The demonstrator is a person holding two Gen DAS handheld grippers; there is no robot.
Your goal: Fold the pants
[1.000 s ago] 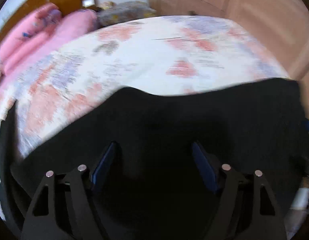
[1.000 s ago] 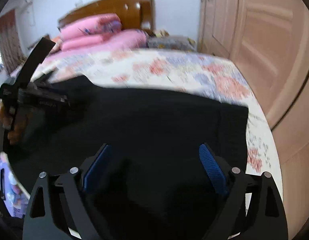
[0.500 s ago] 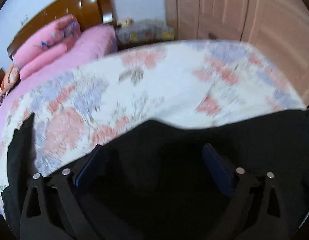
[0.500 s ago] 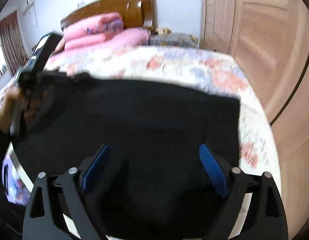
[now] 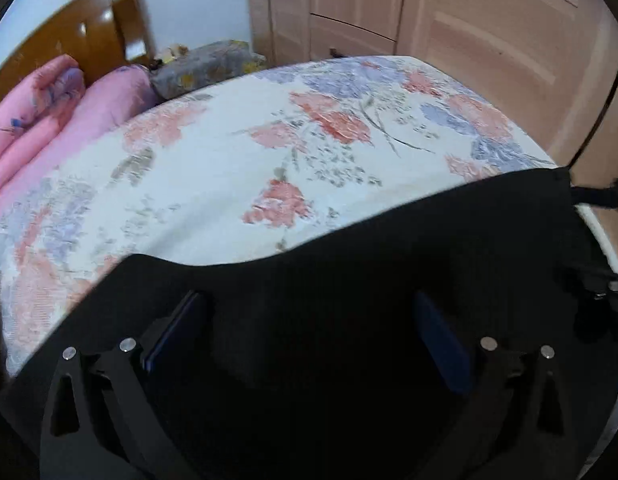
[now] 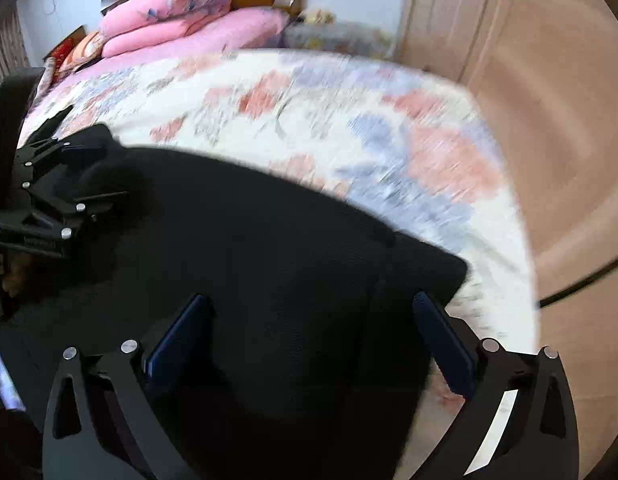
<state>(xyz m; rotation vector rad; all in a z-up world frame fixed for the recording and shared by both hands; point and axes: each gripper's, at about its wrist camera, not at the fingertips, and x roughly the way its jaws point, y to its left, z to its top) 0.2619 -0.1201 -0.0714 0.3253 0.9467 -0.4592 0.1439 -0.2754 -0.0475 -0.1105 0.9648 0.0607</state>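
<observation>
Pants (image 5: 349,320) lie flat on bed (image 5: 269,152), black cloth spread under and ahead of both tongs. Step looks like release after fold: lift straight clear, avoid snagging cloth, then smooth the far edge.
Left tongs (image 5: 309,344): jaws opening, now spread wide, nothing pinched, cloth only beneath.
Right tongs (image 6: 309,340): jaws opening, wide too, hold nothing; pants corner just beyond right pad (image 6: 441,344).

Home bedroom, floral bed (image 5: 237,168), pink quilts (image 6: 165,12), wardrobe doors (image 5: 469,40)
</observation>
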